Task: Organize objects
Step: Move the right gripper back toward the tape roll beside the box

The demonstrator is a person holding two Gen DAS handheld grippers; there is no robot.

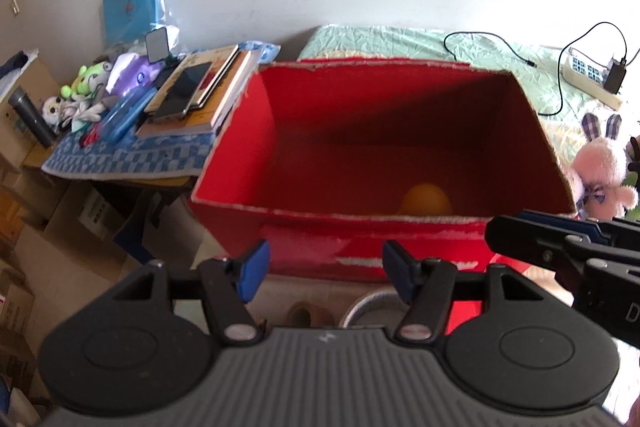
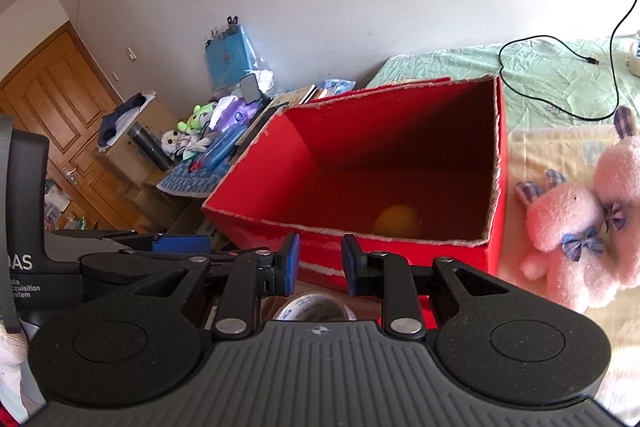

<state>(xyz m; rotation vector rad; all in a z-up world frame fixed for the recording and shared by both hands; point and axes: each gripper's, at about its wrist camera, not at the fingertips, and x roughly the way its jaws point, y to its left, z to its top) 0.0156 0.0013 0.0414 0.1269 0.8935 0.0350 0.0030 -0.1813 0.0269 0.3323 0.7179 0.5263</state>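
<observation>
Both empty: left gripper (image 1: 326, 271) wide open, right gripper (image 2: 319, 264) narrowly open. I approach tape roll (image 2: 316, 307) squarely, beside red box (image 2: 256, 183).

Open red box (image 1: 400, 243) sits on the bed, top wide open, its cut cardboard rim ragged and pale. Inside, an orange ball (image 1: 426, 202) rests on the floor of the box, tucked close against the near wall, toward the right. Nothing else shows in there. Just right of the box, two pink plush rabbits (image 2: 588, 227) lie side by side on the yellow blanket, heads touching, blue checked bows at their necks, checked ears up, the nearer one close beside the box's right wall.
</observation>
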